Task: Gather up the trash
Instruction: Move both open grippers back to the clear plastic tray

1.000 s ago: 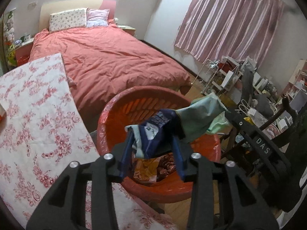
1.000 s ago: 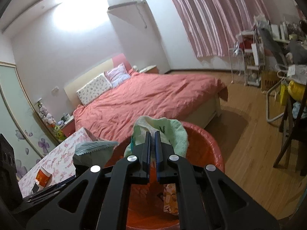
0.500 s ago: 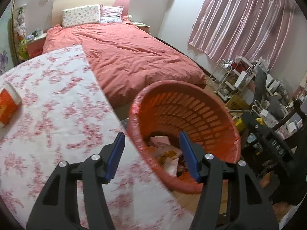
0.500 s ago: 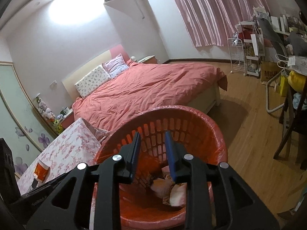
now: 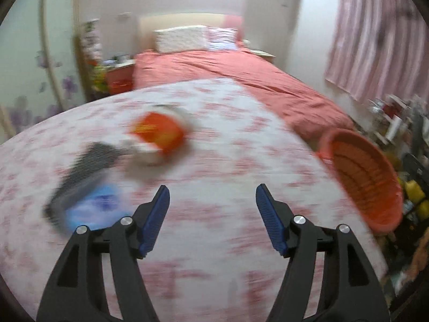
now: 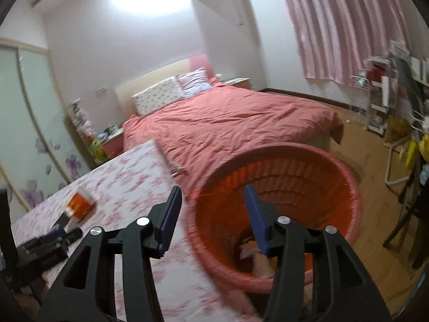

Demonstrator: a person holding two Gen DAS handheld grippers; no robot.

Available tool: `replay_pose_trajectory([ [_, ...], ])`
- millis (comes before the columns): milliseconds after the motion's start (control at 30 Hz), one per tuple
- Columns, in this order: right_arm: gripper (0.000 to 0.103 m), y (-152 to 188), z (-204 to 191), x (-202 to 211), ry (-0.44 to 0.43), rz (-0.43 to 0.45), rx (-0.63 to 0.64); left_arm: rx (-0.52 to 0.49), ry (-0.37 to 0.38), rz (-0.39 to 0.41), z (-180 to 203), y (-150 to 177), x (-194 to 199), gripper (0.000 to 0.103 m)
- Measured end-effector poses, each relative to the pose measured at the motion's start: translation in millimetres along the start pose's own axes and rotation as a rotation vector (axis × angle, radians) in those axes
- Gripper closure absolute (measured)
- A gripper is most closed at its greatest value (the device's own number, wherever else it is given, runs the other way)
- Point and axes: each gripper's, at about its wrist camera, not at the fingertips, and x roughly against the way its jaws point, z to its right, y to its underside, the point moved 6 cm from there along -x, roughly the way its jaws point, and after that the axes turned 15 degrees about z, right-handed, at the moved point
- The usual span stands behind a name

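An orange plastic basket [image 6: 276,177] stands beside the floral table [image 6: 128,177], with wrappers [image 6: 254,252] lying in its bottom. My right gripper [image 6: 213,198] is open and empty above the basket's near rim. My left gripper [image 5: 211,201] is open and empty over the table [image 5: 228,145]. An orange and white carton [image 5: 158,136] lies on the table ahead of it, blurred, with a dark wrapper [image 5: 88,166] and a blue packet [image 5: 93,206] to the left. The basket [image 5: 364,171] shows at the right edge in the left wrist view. The carton [image 6: 80,202] shows in the right wrist view too.
A bed with a red quilt [image 6: 228,118] lies behind the table and basket. Pink curtains [image 6: 335,24] hang at the right. Cluttered shelves and a chair [image 6: 402,139] stand on the wooden floor at the right. A dark object [image 6: 45,244] lies at the table's left edge.
Both grippers let go of their trash into the basket and opened. My left gripper swung left over the table toward the carton. My right gripper opened wider and shifted left.
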Motion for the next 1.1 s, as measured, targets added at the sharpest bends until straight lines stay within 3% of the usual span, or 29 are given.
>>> replay_pose_trajectory([
  [200, 0.049, 20, -54, 6, -0.104, -0.057, 0.037, 0.106, -0.171, -0.004, -108, 6, 21, 0.037],
  [367, 0.049, 35, -101, 13, -0.189, -0.101, 0.068, 0.162, -0.236, -0.02, -158, 20, 38, 0.037],
  [733, 0.048, 77, -215, 27, -0.372, -0.208, 0.167, 0.212, -0.271, 0.001, -207, 35, 71, 0.037],
  [1100, 0.048, 123, -286, 18, -0.418, -0.341, 0.221, 0.258, -0.281, 0.015, -241, 43, 90, 0.037],
])
